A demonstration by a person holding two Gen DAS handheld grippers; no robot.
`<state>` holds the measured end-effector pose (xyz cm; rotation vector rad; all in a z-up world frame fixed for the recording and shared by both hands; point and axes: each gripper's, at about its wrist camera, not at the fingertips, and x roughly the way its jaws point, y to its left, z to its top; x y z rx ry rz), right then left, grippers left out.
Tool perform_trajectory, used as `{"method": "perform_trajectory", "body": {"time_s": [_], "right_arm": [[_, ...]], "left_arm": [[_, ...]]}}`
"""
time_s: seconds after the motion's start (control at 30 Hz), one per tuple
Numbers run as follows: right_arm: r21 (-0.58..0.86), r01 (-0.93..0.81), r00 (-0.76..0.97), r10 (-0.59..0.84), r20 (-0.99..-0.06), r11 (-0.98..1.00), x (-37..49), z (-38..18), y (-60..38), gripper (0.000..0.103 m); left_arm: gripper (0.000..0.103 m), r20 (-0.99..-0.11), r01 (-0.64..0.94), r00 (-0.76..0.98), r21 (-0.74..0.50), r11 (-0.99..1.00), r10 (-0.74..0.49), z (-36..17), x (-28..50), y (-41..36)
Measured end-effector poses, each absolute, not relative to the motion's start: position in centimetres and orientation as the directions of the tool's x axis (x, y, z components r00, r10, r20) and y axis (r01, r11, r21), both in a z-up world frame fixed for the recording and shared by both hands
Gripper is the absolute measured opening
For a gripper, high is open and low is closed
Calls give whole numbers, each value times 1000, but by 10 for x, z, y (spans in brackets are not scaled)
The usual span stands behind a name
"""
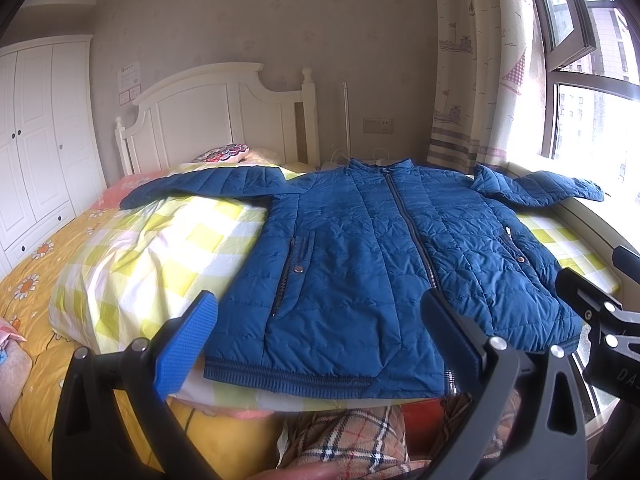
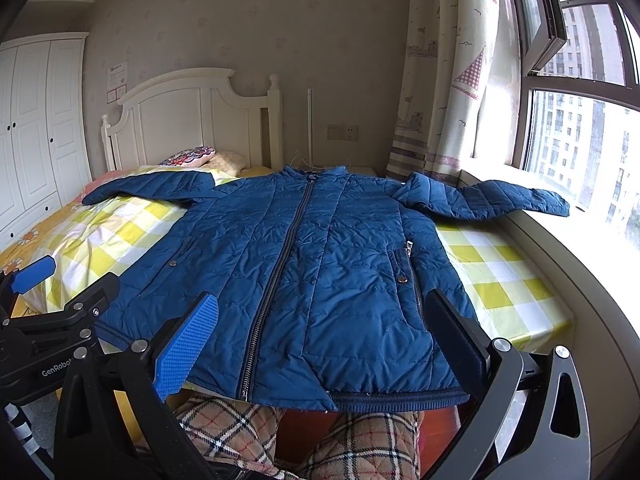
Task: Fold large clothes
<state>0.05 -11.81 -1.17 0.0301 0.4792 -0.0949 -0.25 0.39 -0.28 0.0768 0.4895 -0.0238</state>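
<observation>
1. Left claw (image 1: 320, 340) hangs wide open above the jacket's hem, gripping nothing; right claw (image 2: 324, 340) likewise gapes empty just beside it.
2. The blue quilted jacket (image 2: 320, 260) lies front-up and zipped on the bed (image 2: 500, 276), over a yellow check quilt, both sleeves spread (nothing folded yet, I'd judge).
3. The right sleeve (image 2: 500, 200) reaches onto the window sill (image 2: 580, 248) — it looks draped over the edge, though the fisheye bends things.
4. Risks: slick padded fabric may slip a shallow pinch; the hem overhangs the bed's edge, so a tug could slide the jacket off; a claw may snag the quilt too.
</observation>
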Motion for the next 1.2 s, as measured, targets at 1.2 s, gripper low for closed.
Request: {"method": "perform_trajectory", "body": {"time_s": [1.2], "right_arm": [[24,96,879,-73,-470,995,0,-13,-118,99]], "left_arm": [[101,-469,42,883,70,997,-4,-2,-3,4]]}}
